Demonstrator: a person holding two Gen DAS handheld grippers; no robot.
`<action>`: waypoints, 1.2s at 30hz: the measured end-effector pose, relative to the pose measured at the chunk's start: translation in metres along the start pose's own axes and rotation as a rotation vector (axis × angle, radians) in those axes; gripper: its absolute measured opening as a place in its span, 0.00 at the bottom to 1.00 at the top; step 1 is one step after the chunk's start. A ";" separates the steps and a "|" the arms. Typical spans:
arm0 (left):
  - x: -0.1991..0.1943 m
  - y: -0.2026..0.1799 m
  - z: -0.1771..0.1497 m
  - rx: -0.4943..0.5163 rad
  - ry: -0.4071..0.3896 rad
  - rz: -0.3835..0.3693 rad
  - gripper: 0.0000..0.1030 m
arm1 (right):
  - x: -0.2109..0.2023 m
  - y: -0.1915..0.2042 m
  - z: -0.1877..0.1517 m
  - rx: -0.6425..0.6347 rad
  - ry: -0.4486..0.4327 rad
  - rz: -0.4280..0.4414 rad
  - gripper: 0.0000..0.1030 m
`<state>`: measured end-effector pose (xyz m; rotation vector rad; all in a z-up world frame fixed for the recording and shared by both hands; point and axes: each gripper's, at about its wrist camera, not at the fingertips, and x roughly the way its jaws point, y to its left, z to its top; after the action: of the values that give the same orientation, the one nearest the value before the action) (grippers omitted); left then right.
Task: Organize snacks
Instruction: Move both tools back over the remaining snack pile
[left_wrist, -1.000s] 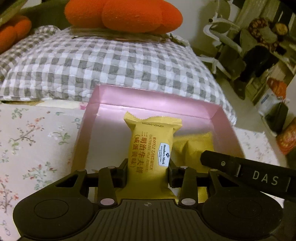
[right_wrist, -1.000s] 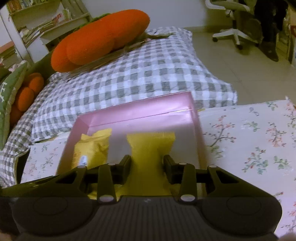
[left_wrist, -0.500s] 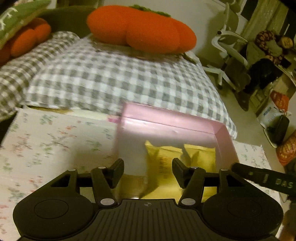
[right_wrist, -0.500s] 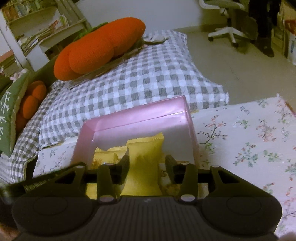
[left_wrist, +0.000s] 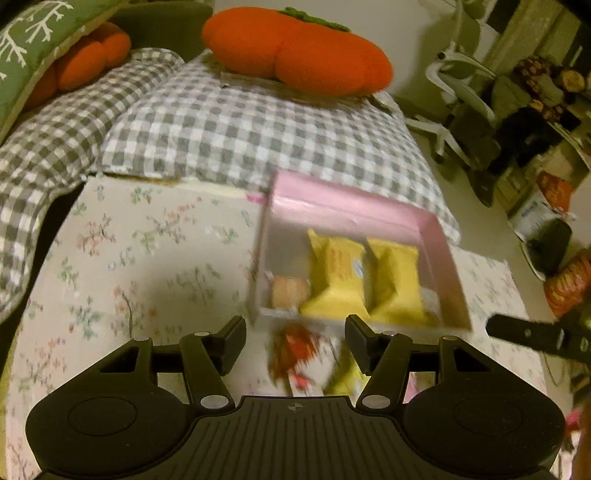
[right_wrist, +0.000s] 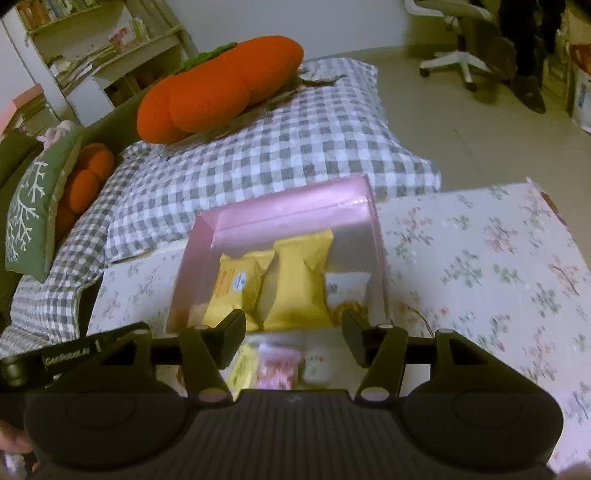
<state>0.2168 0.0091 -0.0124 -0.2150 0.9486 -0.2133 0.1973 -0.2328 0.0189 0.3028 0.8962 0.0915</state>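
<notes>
Now both tongs stand empty, jaws just opened: the left gripper (left_wrist: 295, 341) and right gripper (right_wrist: 293, 338) hang above loose wrapped snacks (right_wrist: 277, 363), blurred, on the floral cloth (right_wrist: 480, 258). Just beyond sits the pink box (right_wrist: 291, 206), holding two yellow packets (right_wrist: 299, 280) side by side and a small white packet (right_wrist: 347, 288) at one end. Behind it lie a checked pillow (right_wrist: 295, 147) and an orange plush cushion (right_wrist: 221, 96).

Bare floral tabletop (left_wrist: 147, 258) left of pink box (left_wrist: 351, 201)
</notes>
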 end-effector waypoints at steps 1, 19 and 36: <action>-0.004 -0.001 -0.005 0.008 0.000 -0.007 0.60 | -0.003 0.001 -0.002 -0.001 0.003 -0.004 0.59; -0.022 -0.028 -0.084 0.409 0.143 -0.128 0.77 | -0.016 -0.017 -0.035 0.103 0.112 0.005 0.75; -0.002 -0.052 -0.130 0.779 0.159 -0.066 0.81 | -0.002 -0.031 -0.050 0.107 0.201 -0.052 0.81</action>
<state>0.1052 -0.0515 -0.0702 0.4942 0.9517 -0.6478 0.1553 -0.2515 -0.0176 0.3744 1.1100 0.0256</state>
